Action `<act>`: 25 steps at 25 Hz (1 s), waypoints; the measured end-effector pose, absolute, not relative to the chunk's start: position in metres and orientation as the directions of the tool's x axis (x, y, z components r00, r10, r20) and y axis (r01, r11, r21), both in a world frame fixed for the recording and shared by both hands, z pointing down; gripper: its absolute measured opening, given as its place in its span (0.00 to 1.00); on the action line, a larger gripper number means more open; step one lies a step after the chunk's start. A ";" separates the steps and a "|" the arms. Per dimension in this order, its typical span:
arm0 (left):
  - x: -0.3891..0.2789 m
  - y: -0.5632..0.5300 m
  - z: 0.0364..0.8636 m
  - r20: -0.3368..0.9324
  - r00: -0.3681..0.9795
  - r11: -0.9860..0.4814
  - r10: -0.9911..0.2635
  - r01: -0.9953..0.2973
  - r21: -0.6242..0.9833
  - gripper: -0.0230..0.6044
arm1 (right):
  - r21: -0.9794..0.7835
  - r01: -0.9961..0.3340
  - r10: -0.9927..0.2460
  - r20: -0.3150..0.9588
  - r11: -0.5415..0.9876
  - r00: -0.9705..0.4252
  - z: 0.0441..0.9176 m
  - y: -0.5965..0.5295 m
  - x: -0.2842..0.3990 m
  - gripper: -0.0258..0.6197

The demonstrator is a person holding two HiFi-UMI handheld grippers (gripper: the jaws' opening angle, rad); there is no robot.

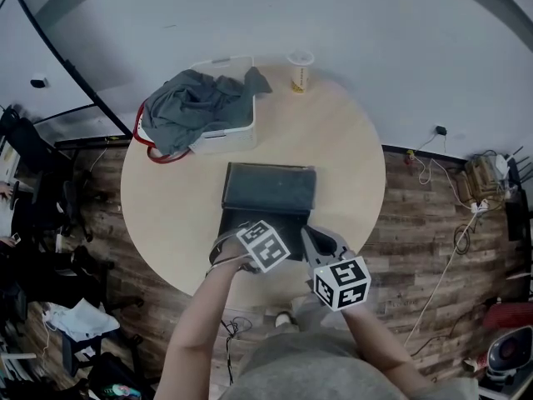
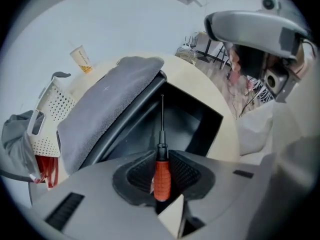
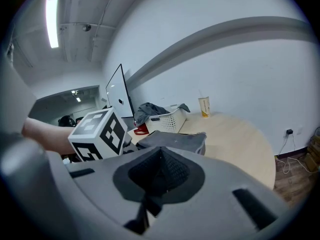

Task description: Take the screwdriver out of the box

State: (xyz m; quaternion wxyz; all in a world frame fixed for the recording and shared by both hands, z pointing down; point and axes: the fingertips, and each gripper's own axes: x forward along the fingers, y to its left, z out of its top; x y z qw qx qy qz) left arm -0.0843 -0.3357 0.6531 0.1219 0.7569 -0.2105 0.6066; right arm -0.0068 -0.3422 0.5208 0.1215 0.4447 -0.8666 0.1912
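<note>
Fingers (image 2: 186, 173) of the left gripper (image 2: 161, 160) are clenched on the orange handle of the screwdriver (image 2: 161, 178). Its shaft points over the dark interior of the open box (image 2: 197, 126) on the counter (image 2: 197, 79). Right gripper (image 3: 159, 174) fingers (image 3: 176, 170) are pressed together and empty, near the box.

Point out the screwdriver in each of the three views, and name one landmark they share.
Head view: not visible; the left gripper hides it, over the open box.
Left gripper view: lower centre, the screwdriver clamped by its orange handle between the jaws, shaft toward the box.
Right gripper view: not in it.
Shared landmark: the paper cup, beyond the box in all three.
</note>
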 end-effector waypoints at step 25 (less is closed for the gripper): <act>-0.095 -0.274 0.531 0.670 0.354 -0.560 -0.653 -0.821 -0.113 0.15 | -0.154 -0.826 -0.769 0.305 0.542 -0.561 0.479 -0.265 -0.008 0.04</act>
